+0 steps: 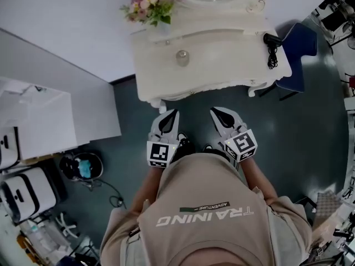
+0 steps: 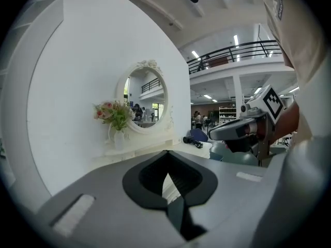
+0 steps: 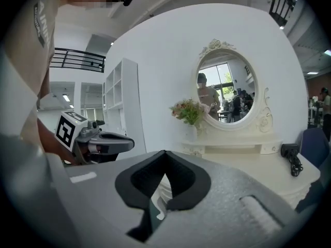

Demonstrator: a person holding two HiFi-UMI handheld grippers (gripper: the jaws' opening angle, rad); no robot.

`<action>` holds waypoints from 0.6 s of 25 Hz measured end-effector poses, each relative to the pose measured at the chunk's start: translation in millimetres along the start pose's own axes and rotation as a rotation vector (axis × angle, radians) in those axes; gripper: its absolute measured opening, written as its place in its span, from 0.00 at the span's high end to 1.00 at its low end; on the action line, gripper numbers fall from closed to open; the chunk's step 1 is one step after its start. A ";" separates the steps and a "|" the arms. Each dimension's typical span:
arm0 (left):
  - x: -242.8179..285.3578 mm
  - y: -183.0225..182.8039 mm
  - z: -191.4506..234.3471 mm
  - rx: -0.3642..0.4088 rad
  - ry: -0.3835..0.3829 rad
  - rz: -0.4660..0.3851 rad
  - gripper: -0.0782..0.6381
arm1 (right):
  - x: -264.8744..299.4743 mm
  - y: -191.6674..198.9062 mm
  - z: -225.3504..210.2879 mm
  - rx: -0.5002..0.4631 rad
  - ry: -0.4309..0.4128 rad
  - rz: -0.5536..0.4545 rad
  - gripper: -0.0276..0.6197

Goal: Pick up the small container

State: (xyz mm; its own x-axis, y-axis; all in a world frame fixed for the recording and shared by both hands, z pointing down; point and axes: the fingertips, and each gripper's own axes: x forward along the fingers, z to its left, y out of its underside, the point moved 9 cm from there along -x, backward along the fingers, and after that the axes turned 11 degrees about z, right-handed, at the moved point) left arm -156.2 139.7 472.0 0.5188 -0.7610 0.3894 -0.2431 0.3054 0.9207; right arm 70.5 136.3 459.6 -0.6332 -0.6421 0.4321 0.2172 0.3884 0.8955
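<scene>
The small container [image 1: 182, 57], a round pale jar, stands near the middle of the white vanity table [image 1: 222, 71] in the head view. I cannot make it out in either gripper view. Both grippers hang in front of the table's near edge, close to the person's body and well short of the jar. My left gripper [image 1: 172, 113] is shut with nothing between its fingers, and its tips meet in the left gripper view [image 2: 166, 153]. My right gripper [image 1: 216, 111] is also shut and empty [image 3: 164, 153]. Each gripper shows in the other's view: right gripper [image 2: 240, 130], left gripper [image 3: 101, 141].
A vase of pink flowers [image 1: 151, 5] and an oval mirror [image 3: 227, 92] stand at the table's back. A black hair dryer [image 1: 272, 44] lies at its right end. A blue chair [image 1: 299, 51] stands to the right; white cabinets [image 1: 33, 126] and floor clutter are at left.
</scene>
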 end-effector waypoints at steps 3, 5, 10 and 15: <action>15.8 -6.9 20.6 -0.010 0.033 -0.005 0.87 | 14.1 -11.7 -6.0 0.017 0.055 0.004 0.95; 22.6 -8.4 32.3 -0.012 0.062 -0.004 0.87 | 21.7 -16.0 -7.1 0.033 0.083 0.004 0.95; 33.9 -2.1 66.8 -0.024 0.120 0.011 0.87 | 46.1 -18.6 -7.1 0.093 0.129 0.005 0.95; 34.1 -0.5 82.0 -0.058 0.125 0.009 0.87 | 67.0 -21.0 1.0 0.061 0.098 0.059 0.95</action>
State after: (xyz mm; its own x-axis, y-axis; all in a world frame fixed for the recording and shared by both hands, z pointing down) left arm -205.6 66.7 482.6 0.6162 -0.6817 0.3945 -0.2026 0.3469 0.9158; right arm 22.7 85.8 469.6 -0.5445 -0.6775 0.4945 0.2040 0.4649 0.8616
